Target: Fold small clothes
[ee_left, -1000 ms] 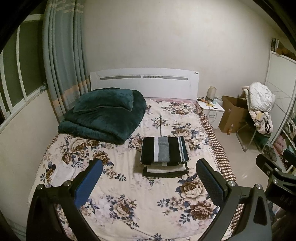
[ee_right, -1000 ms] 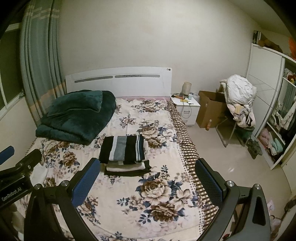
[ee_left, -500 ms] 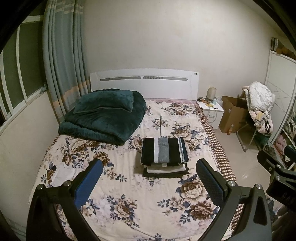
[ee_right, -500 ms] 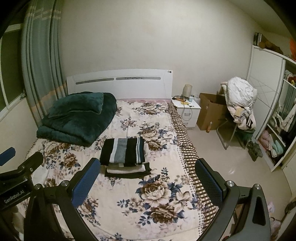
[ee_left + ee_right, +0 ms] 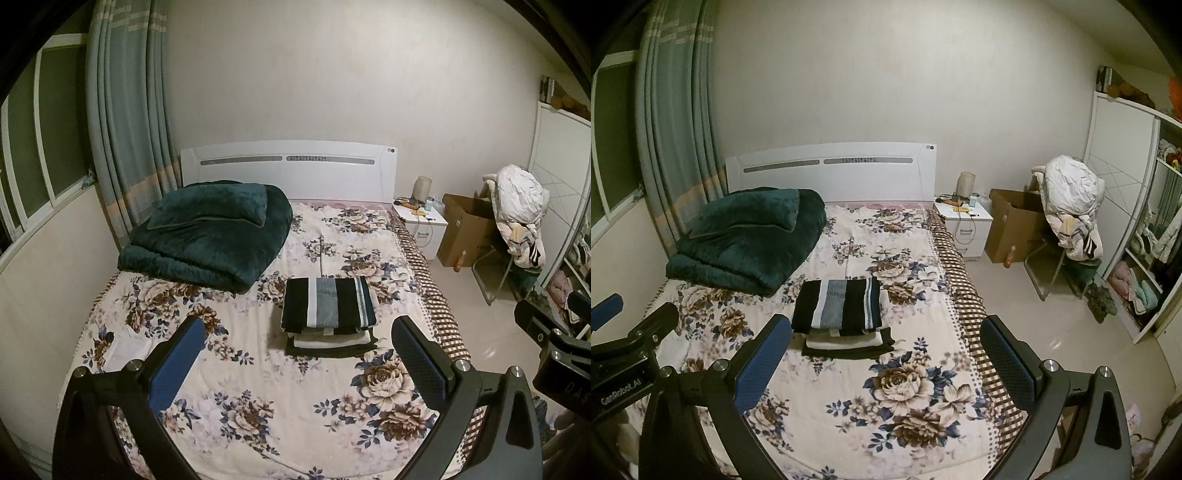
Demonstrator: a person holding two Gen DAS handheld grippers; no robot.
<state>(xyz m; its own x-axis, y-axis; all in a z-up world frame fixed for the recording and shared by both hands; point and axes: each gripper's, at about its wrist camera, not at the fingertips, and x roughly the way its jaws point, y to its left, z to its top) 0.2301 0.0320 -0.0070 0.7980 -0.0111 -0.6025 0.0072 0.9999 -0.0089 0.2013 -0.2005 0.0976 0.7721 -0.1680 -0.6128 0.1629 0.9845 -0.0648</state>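
Observation:
A stack of folded clothes [image 5: 328, 314] lies in the middle of the floral bed [image 5: 258, 387], a black, white and grey striped piece on top; it also shows in the right wrist view [image 5: 842, 314]. A white garment [image 5: 125, 341] lies flat near the bed's left edge. My left gripper [image 5: 295, 354] is open and empty, held above the foot of the bed, well short of the stack. My right gripper [image 5: 886, 354] is open and empty, to the right of the left one, above the bed's foot.
A folded dark green quilt [image 5: 210, 232] sits at the bed's far left by the white headboard [image 5: 288, 170]. A white nightstand [image 5: 964, 229], a cardboard box [image 5: 1012, 229] and a chair piled with clothes [image 5: 1071, 206] stand right of the bed. An open wardrobe [image 5: 1145, 266] is at far right.
Both grippers have drifted very slightly back and up; the view of the bed is nearly the same. Nothing on the bed has moved.

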